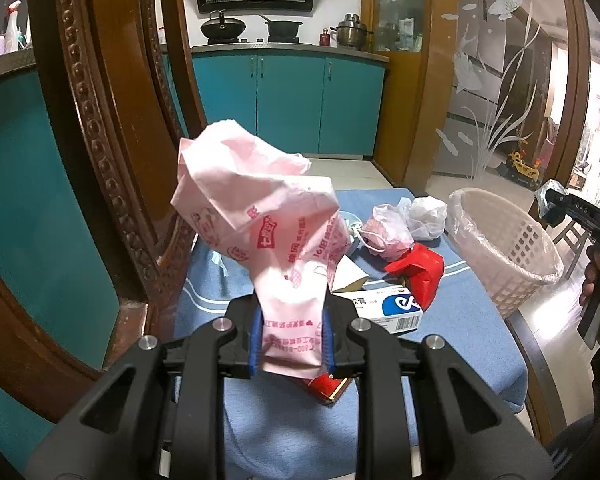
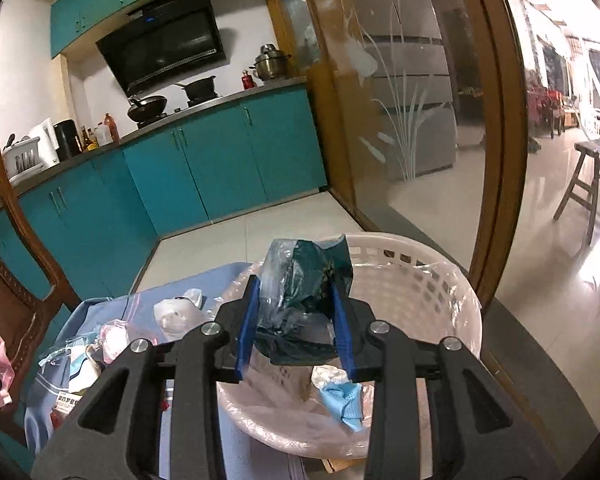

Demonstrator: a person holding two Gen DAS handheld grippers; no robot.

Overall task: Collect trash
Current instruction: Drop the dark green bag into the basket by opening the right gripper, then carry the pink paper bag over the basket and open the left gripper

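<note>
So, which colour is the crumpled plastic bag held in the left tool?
Pale pink plastic bag with red print, clearest in the left wrist view.

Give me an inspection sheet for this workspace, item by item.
Surface: blue cloth with white stripes covering the table.
Job's things: pink bag in the left gripper; teal bag in the right gripper, over the lined white basket, which already holds a blue wipe.
Clutter: red wrapper, medicine box, white wad, pink wad, a red packet under the left gripper.
Grippers: left shut on the pink bag; right shut on the teal bag.
Cables: nothing seen.
Surroundings: teal kitchen cabinets, carved wooden chair, etched glass partition, wooden stool.
</note>
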